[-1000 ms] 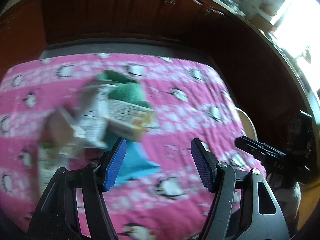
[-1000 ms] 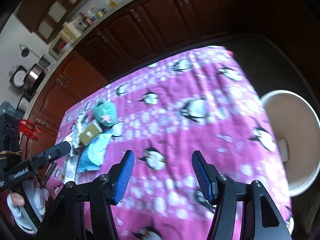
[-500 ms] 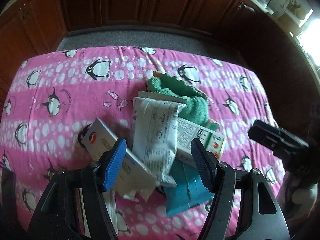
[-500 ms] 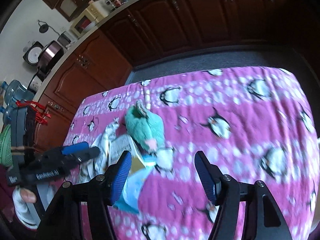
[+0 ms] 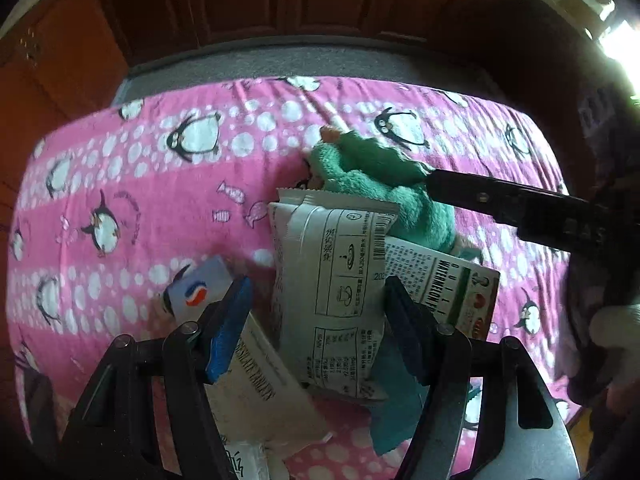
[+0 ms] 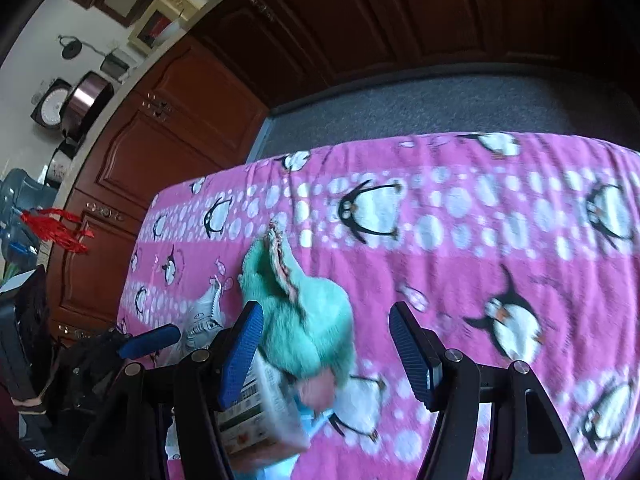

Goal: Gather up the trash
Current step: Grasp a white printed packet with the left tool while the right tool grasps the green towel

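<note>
Lying in a loose overlapping heap near the front of the pink penguin-print cloth (image 5: 120, 184), the trash is a silver-grey snack wrapper (image 5: 336, 280) on top, a watermelon-print box (image 5: 452, 292) to its right, a white carton (image 5: 240, 360) to its left and a teal packet (image 5: 396, 412) underneath. A green plush toy (image 5: 380, 184) rests against the far edge of the heap, touching the wrapper and the box. The left gripper (image 5: 316, 328) hangs over the wrapper with its jaws apart, one finger over the carton and one at the box edge, nothing pinched. The right gripper (image 6: 324, 356) also stands with jaws apart, straddling the toy and a corner of the box, gripping nothing. The main risk, as I judge it, is a mixed grab: closing here could take the toy along with the trash, or catch only the slippery top wrapper and scatter the rest. Both grippers are near each other over one small pile, so they could also collide. A tug on the cloth might shift everything.
</note>
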Demonstrator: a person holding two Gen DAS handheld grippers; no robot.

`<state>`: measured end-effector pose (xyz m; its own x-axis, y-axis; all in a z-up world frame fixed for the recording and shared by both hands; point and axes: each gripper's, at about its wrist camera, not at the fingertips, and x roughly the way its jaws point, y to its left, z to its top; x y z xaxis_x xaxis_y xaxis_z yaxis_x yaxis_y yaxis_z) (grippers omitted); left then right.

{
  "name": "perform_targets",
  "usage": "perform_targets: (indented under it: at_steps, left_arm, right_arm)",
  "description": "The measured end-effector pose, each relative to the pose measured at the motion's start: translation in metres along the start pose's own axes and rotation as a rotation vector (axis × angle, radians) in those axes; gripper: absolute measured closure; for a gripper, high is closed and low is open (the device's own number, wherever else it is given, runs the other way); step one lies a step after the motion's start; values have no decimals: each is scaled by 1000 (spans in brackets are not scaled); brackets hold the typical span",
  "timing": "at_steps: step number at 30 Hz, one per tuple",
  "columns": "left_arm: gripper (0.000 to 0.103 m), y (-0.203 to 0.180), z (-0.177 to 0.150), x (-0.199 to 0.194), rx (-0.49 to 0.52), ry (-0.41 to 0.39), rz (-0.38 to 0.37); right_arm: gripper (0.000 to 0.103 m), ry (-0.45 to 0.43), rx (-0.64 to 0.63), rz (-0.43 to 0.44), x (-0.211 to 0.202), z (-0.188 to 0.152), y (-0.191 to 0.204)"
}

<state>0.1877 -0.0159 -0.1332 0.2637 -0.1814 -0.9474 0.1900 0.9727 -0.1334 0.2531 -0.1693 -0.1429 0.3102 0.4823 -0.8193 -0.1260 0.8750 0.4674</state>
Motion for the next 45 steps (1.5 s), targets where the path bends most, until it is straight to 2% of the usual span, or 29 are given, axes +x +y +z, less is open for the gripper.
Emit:
perform_targets:
  at_steps: [4, 5, 7, 8, 11, 16, 21, 22, 23, 24, 26, 31, 33, 38, 45]
  left_arm:
    - [35, 16, -3, -3, -41, 7, -28]
    - [35, 18, -4, -5, -48, 6, -37]
    - [35, 21, -4, -8, -54, 0, -38]
    - [35, 22, -4, -9, -54, -3, -37]
    - [35, 24, -5, -7, -52, 3, -34]
    - [35, 16, -1, 2, -61, 13, -33]
    - [36, 7, 7, 9, -65, 21, -35]
    - [39, 7, 9, 11, -70, 25, -42]
    - [51, 8, 11, 13, -74, 25, -54]
    - [56, 7, 12, 14, -77, 30, -66]
    - [59, 9, 12, 13, -88, 27, -78]
    - [61, 7, 4, -19, -73, -28, -121]
    - [61, 4, 2, -36, -64, -62, -139]
    - [61, -13, -3, -75, -27, -135, -198]
    - [61, -54, -11, -97, 37, -166, -259]
  right_arm:
    - [41, 50, 23, 31, 25, 6, 1]
    - [53, 50, 30, 43, 29, 5, 2]
    - [61, 26, 28, 46, 29, 2, 4]
    - [70, 16, 12, 39, 26, -1, 6]
    - [74, -21, -43, 21, 7, -9, 7]
    - [75, -97, -15, -5, -49, -31, -25]
    - [75, -87, 33, -23, -79, -64, -57]
    - [75, -80, 43, -19, -81, -71, -62]
    - [75, -75, 56, -17, -82, -77, -65]
    - [75, -70, 64, -16, -81, -82, -67]
    - [75, -45, 83, -11, -74, -91, -72]
    - [74, -73, 91, -8, -71, -102, -71]
    - [78, -93, 85, 9, -79, -104, -68]
    - [80, -171, 56, 29, -114, -113, -57]
    - [81, -247, 70, 45, -158, -132, -61]
